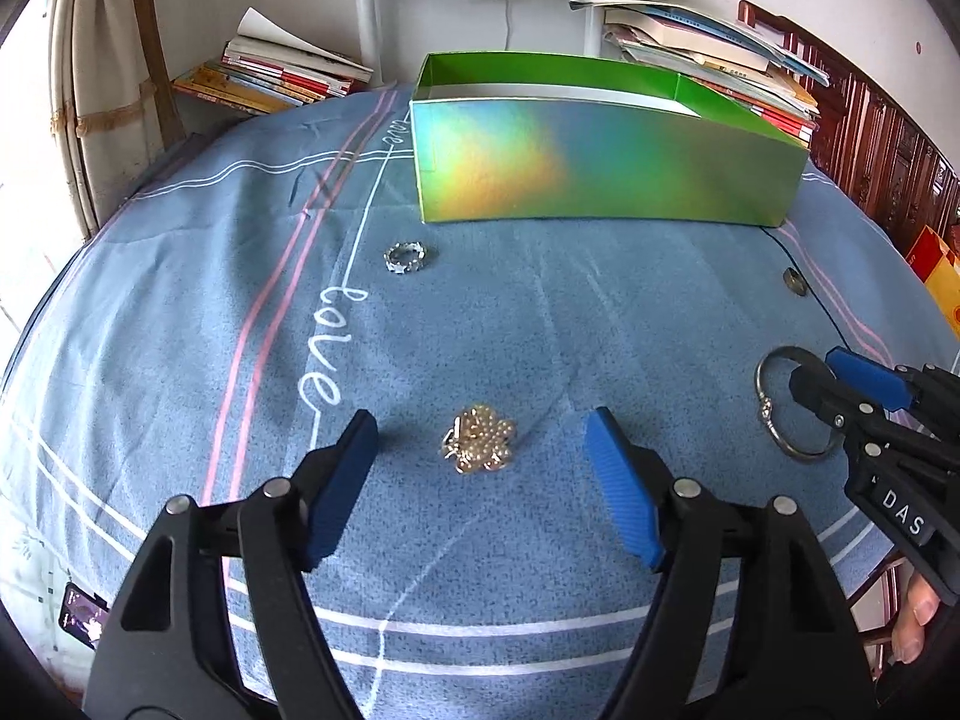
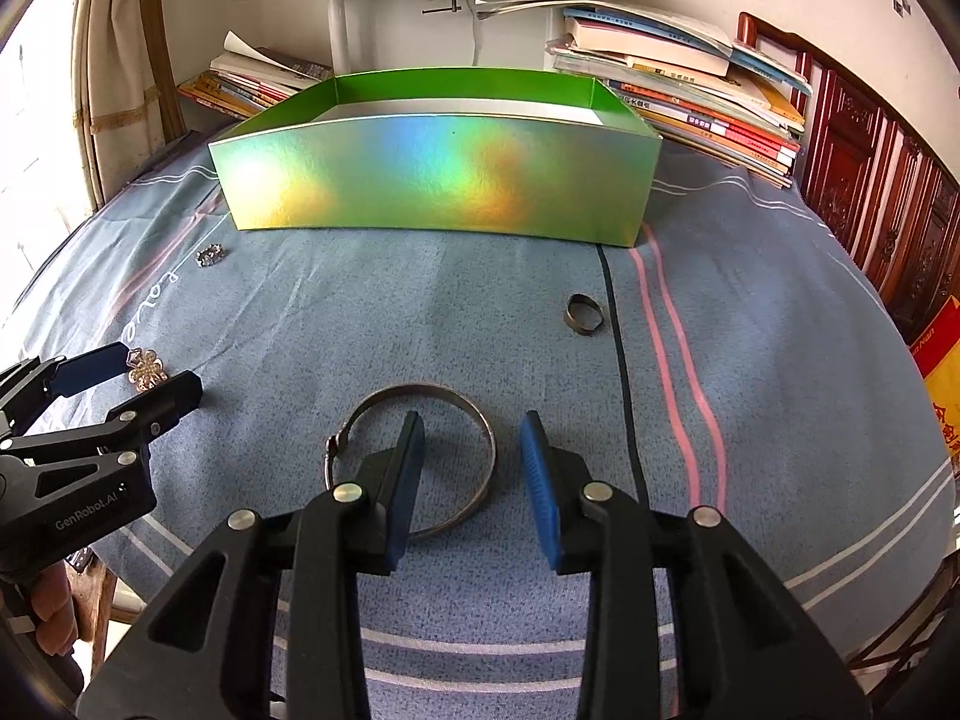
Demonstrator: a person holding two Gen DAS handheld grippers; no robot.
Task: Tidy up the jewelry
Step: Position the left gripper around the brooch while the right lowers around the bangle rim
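A gold beaded brooch (image 1: 479, 439) lies on the blue cloth between the fingers of my open left gripper (image 1: 482, 441); it also shows in the right wrist view (image 2: 146, 369). A thin metal bangle (image 2: 480, 420) lies under my open right gripper (image 2: 473, 445), whose fingers straddle its right rim; the bangle shows in the left wrist view (image 1: 774, 414) too. A silver patterned ring (image 1: 405, 257) (image 2: 210, 254) and a dark plain ring (image 2: 584, 314) (image 1: 794, 282) lie farther out. An open green holographic box (image 1: 600, 174) (image 2: 432, 180) stands behind them.
Stacks of books (image 1: 270, 75) (image 2: 690, 90) lie behind the box on both sides, with a white stand (image 2: 339, 30) between. A curtain (image 1: 102, 90) hangs at the left, carved wood (image 2: 870, 198) at the right. A phone (image 1: 84, 615) lies at the cloth's near left edge.
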